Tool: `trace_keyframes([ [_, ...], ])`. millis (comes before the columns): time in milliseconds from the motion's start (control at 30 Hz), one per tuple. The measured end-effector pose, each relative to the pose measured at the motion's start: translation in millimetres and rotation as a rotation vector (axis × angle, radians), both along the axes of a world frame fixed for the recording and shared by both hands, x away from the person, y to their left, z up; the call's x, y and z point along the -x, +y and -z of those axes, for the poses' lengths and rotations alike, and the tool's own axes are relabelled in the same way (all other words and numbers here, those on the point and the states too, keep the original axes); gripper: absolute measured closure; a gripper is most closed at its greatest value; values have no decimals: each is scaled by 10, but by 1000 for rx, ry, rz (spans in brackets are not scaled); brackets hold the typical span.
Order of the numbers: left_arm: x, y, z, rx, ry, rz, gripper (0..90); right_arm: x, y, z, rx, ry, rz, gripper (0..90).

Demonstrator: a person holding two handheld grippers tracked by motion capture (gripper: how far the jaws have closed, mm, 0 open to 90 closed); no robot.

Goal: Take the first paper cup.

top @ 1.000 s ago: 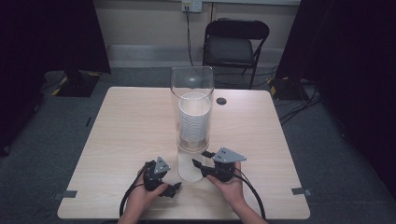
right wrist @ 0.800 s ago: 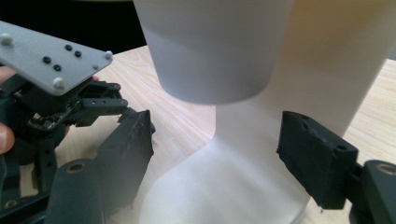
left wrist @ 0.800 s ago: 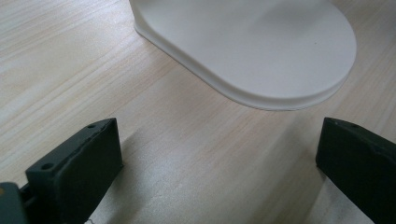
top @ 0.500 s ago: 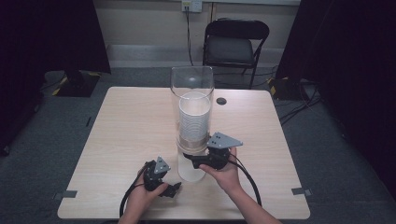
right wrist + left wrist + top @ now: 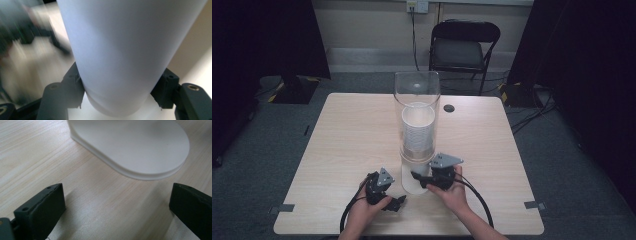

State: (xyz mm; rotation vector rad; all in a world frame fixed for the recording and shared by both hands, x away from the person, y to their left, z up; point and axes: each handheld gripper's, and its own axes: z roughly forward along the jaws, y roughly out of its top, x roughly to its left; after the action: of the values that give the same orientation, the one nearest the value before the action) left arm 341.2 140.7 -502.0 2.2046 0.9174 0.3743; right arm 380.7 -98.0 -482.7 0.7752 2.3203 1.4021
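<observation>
- Clear plastic makes up the tall tube dispenser (image 5: 417, 115) standing mid-surface on its white rounded base (image 5: 140, 147), a stack of white paper cups (image 5: 417, 131) inside, so gravity feeds cups to its bottom opening.
- Below that opening, the right hand-held gripper (image 5: 419, 178) has its jaws pinching the lowest white cup (image 5: 120, 62), judged ready to draw it out.
- Left of the dispenser's base, the left hand-held gripper (image 5: 399, 201) rests on the pale wooden surface (image 5: 347, 140), jaws spread, empty, seemingly waiting.
</observation>
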Motion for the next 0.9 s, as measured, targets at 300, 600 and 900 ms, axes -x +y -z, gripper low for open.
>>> trace_keyframes([
  [300, 0, 0, 3, 4, -2, 0, 0, 57, -160, 62, 76, 27, -80, 340],
  [600, 33, 22, -6, 9, -18, -35, 49, 177, -417, 53, 150, 49, -129, 335],
  [900, 62, -22, -152, 99, -35, -88, 162, 354, -606, 105, 78, 65, -156, 331],
])
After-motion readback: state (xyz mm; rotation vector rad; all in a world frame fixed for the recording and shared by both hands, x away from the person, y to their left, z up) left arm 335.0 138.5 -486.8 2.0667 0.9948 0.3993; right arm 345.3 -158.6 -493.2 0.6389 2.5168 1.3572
